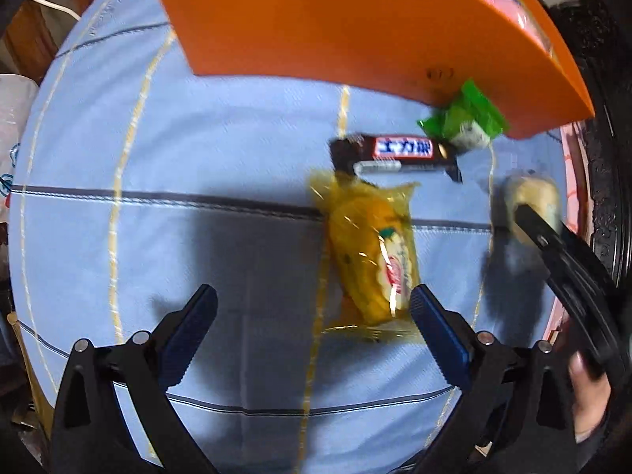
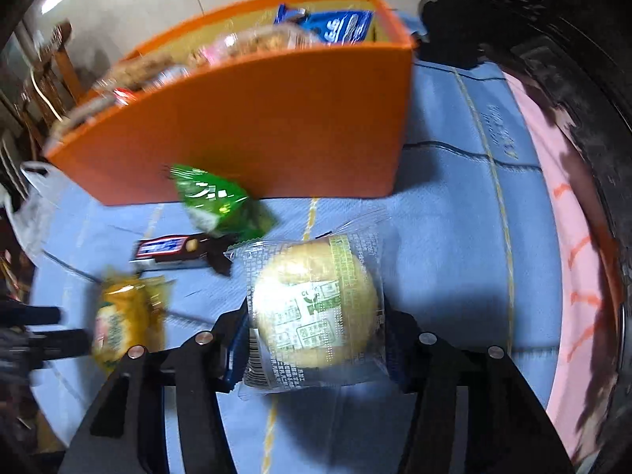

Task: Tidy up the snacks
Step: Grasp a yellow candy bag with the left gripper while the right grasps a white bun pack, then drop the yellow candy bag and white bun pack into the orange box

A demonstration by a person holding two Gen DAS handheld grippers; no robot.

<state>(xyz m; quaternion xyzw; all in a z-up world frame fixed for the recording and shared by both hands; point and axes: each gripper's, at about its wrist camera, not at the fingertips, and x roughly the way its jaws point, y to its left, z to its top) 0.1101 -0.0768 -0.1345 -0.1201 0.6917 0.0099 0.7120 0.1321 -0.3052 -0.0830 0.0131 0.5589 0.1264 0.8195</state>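
My right gripper (image 2: 316,339) is shut on a round pale bun in a clear wrapper (image 2: 314,308), held above the blue cloth; it also shows in the left wrist view (image 1: 531,197). My left gripper (image 1: 314,308) is open and empty, with a yellow wrapped cake (image 1: 369,252) just ahead between its fingers, nearer the right finger. A dark chocolate bar (image 1: 399,152) and a green packet (image 1: 464,116) lie near the orange box (image 1: 316,19). The right wrist view shows the box (image 2: 276,130) holding several snacks, the green packet (image 2: 215,201), the bar (image 2: 173,251) and the yellow cake (image 2: 122,320).
A blue checked cloth (image 1: 158,158) covers the table. A pink cloth edge (image 2: 568,276) runs along the right. A white plastic bag (image 2: 31,197) lies at the left. Wooden chairs stand beyond the table.
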